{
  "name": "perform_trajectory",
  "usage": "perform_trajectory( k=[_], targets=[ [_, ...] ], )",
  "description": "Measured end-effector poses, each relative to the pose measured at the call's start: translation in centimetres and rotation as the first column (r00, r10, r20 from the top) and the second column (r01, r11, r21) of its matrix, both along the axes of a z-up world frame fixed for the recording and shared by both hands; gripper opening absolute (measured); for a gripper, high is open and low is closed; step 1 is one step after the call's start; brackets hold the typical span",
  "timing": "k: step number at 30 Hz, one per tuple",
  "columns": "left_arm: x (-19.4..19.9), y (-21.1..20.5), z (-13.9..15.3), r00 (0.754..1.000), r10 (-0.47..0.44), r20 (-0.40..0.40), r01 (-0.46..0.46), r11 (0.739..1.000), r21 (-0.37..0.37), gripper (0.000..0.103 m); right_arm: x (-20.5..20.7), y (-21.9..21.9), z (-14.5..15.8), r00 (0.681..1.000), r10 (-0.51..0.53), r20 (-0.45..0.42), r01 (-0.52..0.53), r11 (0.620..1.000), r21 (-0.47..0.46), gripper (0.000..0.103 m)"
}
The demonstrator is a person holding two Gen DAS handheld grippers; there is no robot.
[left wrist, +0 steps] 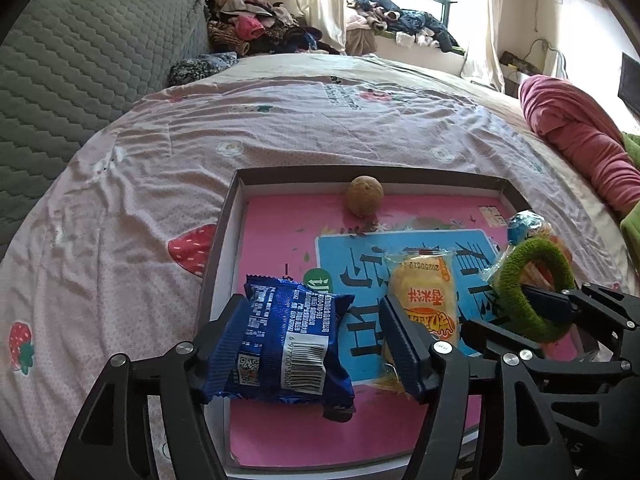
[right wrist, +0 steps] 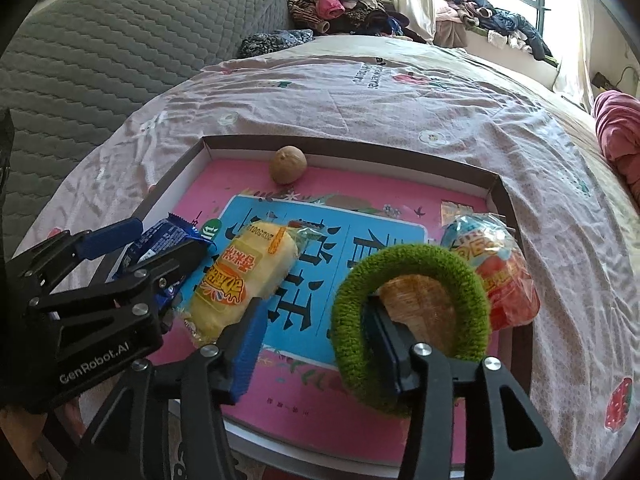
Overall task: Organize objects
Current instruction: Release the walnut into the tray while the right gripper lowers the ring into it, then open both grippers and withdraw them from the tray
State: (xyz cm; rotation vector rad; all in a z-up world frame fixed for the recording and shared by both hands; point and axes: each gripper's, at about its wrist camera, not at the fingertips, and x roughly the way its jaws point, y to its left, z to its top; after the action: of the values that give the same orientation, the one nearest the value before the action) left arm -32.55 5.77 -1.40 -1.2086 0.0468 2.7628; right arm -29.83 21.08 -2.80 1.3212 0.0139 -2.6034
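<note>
Blue snack packet laid on near-left part of box lid, between spread fingers of left gripper; pads judged not pressing. Light, crinkly, slippery foil; best pinched across flat faces. Green hair ring, soft and springy, looped over one finger of parted right gripper, toward lid's right side.

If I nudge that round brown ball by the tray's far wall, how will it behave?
The brown ball looks round, so it will probably roll freely across the tray. It sits beside the far wall, which should stop it. It seems small and likely light.
</note>
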Motion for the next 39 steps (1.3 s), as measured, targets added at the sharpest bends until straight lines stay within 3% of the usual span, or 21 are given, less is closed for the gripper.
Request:
perform_trajectory(
  k=[8, 23, 39],
  targets=[
    [0.3, -0.3, 0.7, 1.000, -0.004, 0.005, 0.004, 1.000, 0.003, 0.073, 0.5, 0.2, 1.1, 1.000, 0.001, -0.016, -0.001, 1.000, -0.013, 0.065],
    [1.5, -1.3, 1.8, 1.000, 0.003, 0.018, -0.003, 1.000, 0.009, 0.077, 2.0, 0.0, 2.9, 1.000, 0.017, -0.010, -0.017, 1.000, -0.018, 0.071],
    [3.1, -1.2, 5.2, 1.000, -0.016, 0.012, 0.016, 1.000, 0.009, 0.082, 3.6, 1.2, 6.2, 0.999, -0.019, -0.049, 0.017, 0.998, -0.053, 0.090]
  ],
)
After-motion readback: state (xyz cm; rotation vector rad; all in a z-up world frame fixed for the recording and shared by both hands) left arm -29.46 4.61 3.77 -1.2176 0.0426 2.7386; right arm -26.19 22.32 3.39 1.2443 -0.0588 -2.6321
